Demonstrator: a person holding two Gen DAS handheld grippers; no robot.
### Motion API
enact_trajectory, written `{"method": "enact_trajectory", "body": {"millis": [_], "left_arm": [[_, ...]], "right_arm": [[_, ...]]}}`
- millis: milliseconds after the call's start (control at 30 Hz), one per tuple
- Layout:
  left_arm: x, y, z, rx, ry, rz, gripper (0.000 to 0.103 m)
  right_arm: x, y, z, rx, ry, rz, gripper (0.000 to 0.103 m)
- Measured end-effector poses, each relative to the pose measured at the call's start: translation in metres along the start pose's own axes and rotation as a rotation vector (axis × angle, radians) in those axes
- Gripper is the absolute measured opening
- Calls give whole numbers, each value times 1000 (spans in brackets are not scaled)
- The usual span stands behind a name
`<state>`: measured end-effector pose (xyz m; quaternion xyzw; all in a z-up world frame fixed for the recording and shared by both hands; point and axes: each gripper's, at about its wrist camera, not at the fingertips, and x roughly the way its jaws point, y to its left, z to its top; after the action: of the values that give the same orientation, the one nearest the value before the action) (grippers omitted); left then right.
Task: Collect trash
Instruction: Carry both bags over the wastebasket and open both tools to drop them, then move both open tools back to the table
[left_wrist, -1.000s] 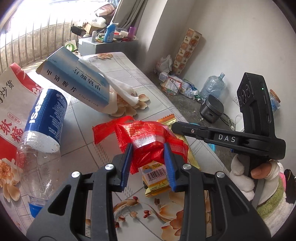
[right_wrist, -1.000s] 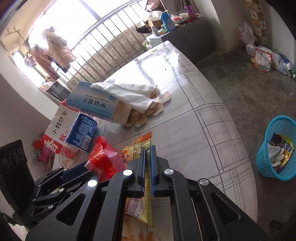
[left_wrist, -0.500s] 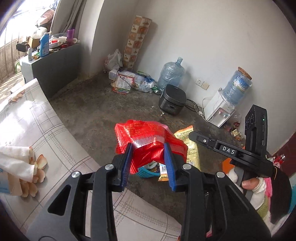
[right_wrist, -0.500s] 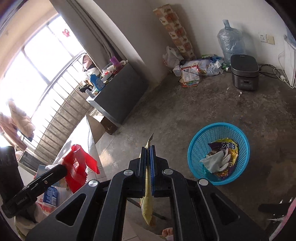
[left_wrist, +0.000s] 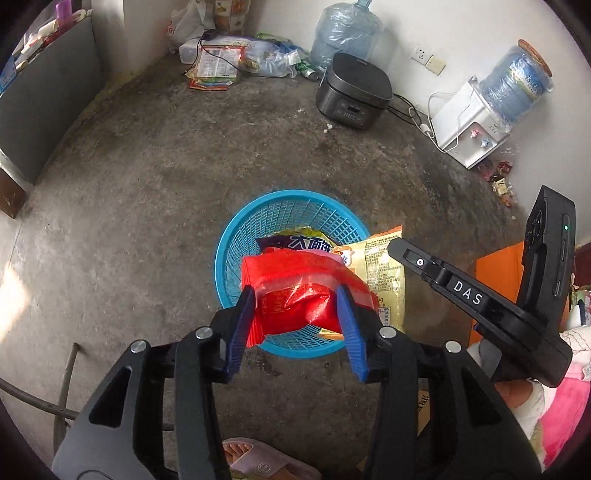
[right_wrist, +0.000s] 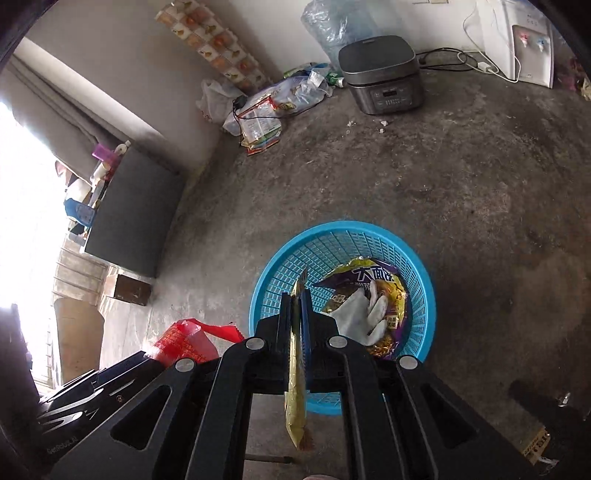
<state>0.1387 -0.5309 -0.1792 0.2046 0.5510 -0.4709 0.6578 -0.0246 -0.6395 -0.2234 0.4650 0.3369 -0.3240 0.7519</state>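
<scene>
A second ago both grippers were at the table among the litter; now they hang over the blue basket (left_wrist: 236, 243) on the concrete floor. This is the drop step. The left gripper (left_wrist: 295, 314) has its jaws opening around the red wrapper (left_wrist: 295, 280), which sits between the pads above the basket's six o'clock rim. The right gripper (right_wrist: 297, 321) is also opening, the yellow packet (right_wrist: 295, 369) still hanging edge-on between its fingers at the basket's nine o'clock side. Next, both should spread wider and let go. Only the right view shows the white glove (right_wrist: 360, 314) on a purple bag (right_wrist: 369, 277) inside; the left shows the packet's printed face.
</scene>
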Motion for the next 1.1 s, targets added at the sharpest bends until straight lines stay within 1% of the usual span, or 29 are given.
{"method": "enact_trajectory", "body": {"millis": [33,67,100,133,200,233,267,400,500,567,633,700,733,800,867,900,967,1033,1100], "left_arm": [[13,1,4,-5,22,4,56],[24,1,7,-15,37,16,63],[32,2,9,-27,45,29,64],[37,2,10,-37,51,38,64],[39,3,11,-56,43,51,66],[37,3,10,-60,31,48,69],[33,4,10,-57,17,42,72],[5,0,10,-30,-51,57,73],[-29,-3,8,-16,-120,40,76],[-57,-5,5,-2,-164,32,78],[-87,-5,-1,9,-208,29,80],[-125,-5,-12,15,-273,28,83],[-142,-4,-17,14,-308,30,83],[-184,-2,-35,10,-386,37,84],[-222,2,-56,2,-463,46,89],[-237,4,-66,-3,-494,58,90],[-272,12,-93,-20,-559,96,91],[-301,21,-116,-48,-603,142,91],[-328,32,-141,-94,-660,196,92]], "right_arm": [[12,-5,2,8,17,-24,19],[25,-11,4,13,38,-42,35],[37,-17,5,21,54,-69,42],[46,-22,5,29,61,-92,42],[56,-32,2,49,76,-103,42],[57,-36,0,62,79,-103,42],[56,-38,-3,69,75,-96,42],[43,-38,-10,77,45,-98,42],[14,-24,-12,70,-25,-82,42],[-12,-7,-14,43,-87,-70,43],[-41,13,-17,2,-148,-62,45],[-73,37,-23,-64,-211,-53,56],[-89,49,-27,-102,-245,-48,57],[-120,73,-37,-182,-308,-36,66],[-149,95,-50,-252,-367,-12,71],[-162,105,-58,-286,-390,1,76],[-184,123,-73,-348,-427,33,82],[-202,139,-88,-396,-446,71,84],[-219,157,-105,-455,-470,98,90]]}}
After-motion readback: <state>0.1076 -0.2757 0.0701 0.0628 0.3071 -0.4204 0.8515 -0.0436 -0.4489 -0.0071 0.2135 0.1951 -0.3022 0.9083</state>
